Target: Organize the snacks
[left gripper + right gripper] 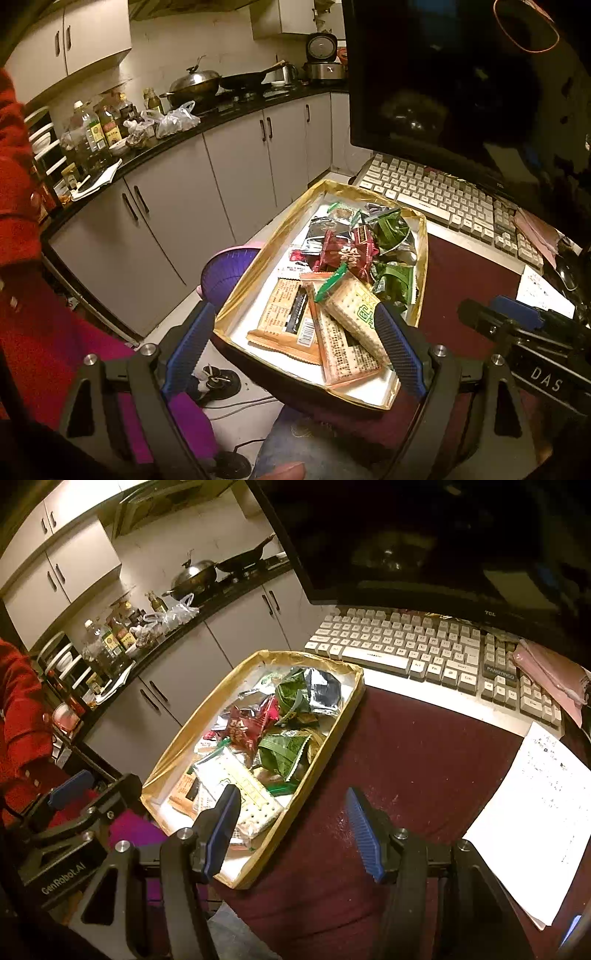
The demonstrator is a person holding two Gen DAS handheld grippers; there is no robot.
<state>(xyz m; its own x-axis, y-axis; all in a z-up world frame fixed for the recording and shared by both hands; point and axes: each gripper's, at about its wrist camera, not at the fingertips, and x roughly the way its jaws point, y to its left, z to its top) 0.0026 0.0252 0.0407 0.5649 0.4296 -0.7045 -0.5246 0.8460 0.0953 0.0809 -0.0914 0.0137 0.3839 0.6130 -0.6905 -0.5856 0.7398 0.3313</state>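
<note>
Snacks fill your gold-rimmed tray on the surface; your left tongs and right tongs both hang released, grasping nothing.

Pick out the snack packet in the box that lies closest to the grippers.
It is the pale cracker packet with the green print at the near end of the gold-rimmed box, lying over the orange packets. The green packets and the dark red one sit farther back.
</note>
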